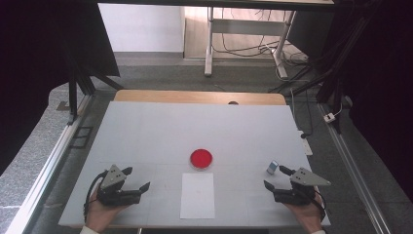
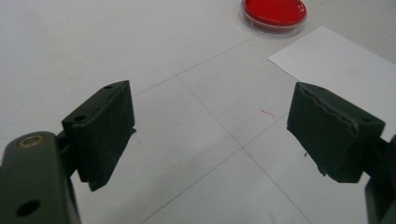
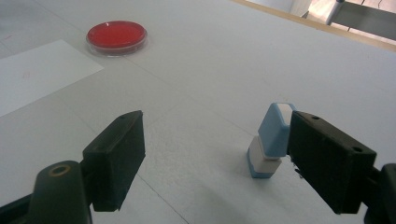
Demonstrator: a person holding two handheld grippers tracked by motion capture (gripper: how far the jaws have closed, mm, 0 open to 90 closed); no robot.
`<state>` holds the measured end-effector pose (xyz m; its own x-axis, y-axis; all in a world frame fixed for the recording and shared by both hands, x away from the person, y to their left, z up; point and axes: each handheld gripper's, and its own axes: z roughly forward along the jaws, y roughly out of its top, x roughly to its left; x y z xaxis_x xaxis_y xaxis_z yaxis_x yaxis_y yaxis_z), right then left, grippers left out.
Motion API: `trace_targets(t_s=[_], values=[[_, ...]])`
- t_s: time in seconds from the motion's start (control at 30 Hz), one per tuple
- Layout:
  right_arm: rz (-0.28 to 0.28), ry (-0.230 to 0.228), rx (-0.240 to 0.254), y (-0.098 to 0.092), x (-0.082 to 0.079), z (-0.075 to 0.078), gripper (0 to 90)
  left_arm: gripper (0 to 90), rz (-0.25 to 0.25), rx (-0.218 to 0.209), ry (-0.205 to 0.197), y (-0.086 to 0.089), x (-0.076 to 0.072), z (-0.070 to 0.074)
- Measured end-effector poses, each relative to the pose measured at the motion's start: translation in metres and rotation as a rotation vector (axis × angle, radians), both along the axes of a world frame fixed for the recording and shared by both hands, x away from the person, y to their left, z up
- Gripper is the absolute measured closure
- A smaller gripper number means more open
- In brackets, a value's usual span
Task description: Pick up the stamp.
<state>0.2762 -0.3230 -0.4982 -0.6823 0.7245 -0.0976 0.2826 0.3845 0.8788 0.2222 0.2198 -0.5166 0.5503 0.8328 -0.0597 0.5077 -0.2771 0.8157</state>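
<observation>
- The right tongs (image 3: 215, 158) stood wide, empty; the small blue-and-white plastic stamp (image 3: 271, 144) stood just inside the right jaw, partly hidden behind it.
- The left tongs (image 2: 210, 135) stood wide over bare white surface (image 2: 116, 42); the round red dish (image 2: 274, 13) ahead was cut off.
</observation>
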Motion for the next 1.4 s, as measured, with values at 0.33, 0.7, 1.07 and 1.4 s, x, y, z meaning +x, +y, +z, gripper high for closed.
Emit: trace_targets(t_s=[0.33,0.7,1.07,1.4], values=[[-0.014,-0.02,0.02,0.002,-0.004,0.008,20.2,15.2,0.002,-0.004,-0.003,0.0,0.0,0.0],[-0.039,-0.046,0.016,0.005,-0.001,0.023,22.9,15.3,-0.006,-0.001,-0.006,-0.001,0.0,0.0],[-0.069,0.0,0.008,0.009,0.027,0.048,24.8,15.4,-0.004,0.004,-0.001,-0.002,0.001,-0.001],[-0.105,0.043,-0.023,0.002,0.047,0.051,26.8,15.5,-0.013,0.014,0.004,-0.004,0.002,-0.002]])
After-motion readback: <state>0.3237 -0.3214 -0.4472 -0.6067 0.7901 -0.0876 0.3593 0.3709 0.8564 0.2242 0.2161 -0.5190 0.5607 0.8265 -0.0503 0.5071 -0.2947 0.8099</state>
